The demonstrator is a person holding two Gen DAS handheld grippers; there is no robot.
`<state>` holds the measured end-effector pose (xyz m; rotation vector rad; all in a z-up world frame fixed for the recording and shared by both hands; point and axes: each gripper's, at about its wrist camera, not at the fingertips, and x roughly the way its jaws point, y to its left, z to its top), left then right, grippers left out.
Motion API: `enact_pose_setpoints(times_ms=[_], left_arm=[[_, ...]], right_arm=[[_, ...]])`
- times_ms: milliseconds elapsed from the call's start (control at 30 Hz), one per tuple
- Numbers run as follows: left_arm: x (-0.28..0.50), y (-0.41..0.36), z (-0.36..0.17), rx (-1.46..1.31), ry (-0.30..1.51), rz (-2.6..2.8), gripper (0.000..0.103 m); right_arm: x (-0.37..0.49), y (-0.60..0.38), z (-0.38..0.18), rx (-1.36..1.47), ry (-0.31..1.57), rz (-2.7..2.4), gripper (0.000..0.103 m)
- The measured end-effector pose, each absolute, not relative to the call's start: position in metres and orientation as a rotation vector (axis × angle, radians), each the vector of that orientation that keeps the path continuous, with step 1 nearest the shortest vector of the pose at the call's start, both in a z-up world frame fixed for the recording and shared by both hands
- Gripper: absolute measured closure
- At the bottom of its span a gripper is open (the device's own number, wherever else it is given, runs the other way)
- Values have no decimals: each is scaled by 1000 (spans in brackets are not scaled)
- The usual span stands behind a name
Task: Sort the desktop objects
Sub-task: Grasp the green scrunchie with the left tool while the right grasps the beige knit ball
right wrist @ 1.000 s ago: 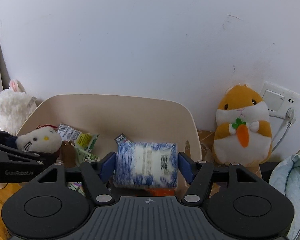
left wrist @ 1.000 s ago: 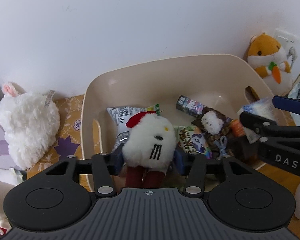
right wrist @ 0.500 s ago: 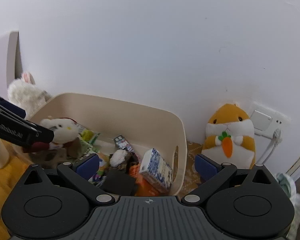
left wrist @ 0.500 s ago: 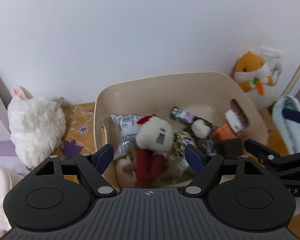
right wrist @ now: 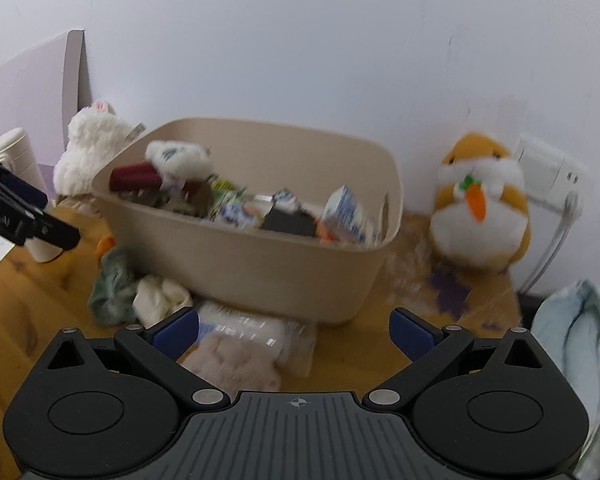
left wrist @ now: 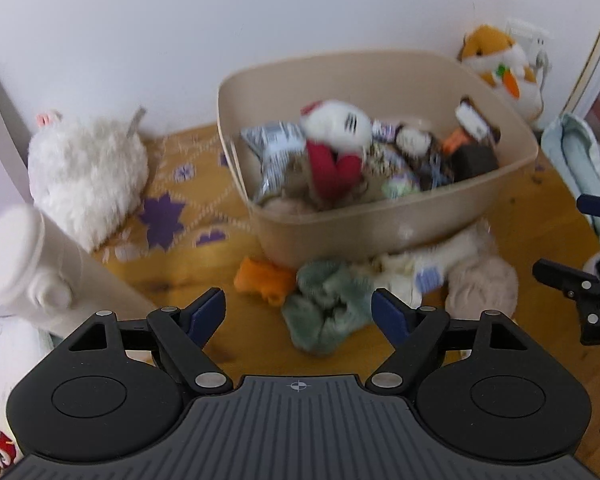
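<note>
left gripper (left wrist: pixel 298 312) jaws wide, empty | right gripper (right wrist: pixel 296 330) jaws wide, empty | beige bin (right wrist: pixel 260 268) full (plush, packets)

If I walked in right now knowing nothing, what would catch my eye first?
Probably the beige tub against the white wall, heaped with snack packets and a white plush doll with red legs. To its right sits an orange hamster plush holding a carrot, by a wall socket. In front of the tub, soft items are still loose on the wooden desk, among them a green fuzzy cloth.
</note>
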<state>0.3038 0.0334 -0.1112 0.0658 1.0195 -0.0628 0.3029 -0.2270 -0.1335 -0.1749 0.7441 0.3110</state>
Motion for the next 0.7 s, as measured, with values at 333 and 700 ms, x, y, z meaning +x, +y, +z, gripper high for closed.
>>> enact_pose_setpoints(times_ms=[333,700], left_arm=[[297,33,-150,-26,1085,13,21],[320,43,-179,-218,1124,84,21]], right_arm=[[296,-210,-170,-204,840,349,0],[317,-218,-205,-28,942,378,9]])
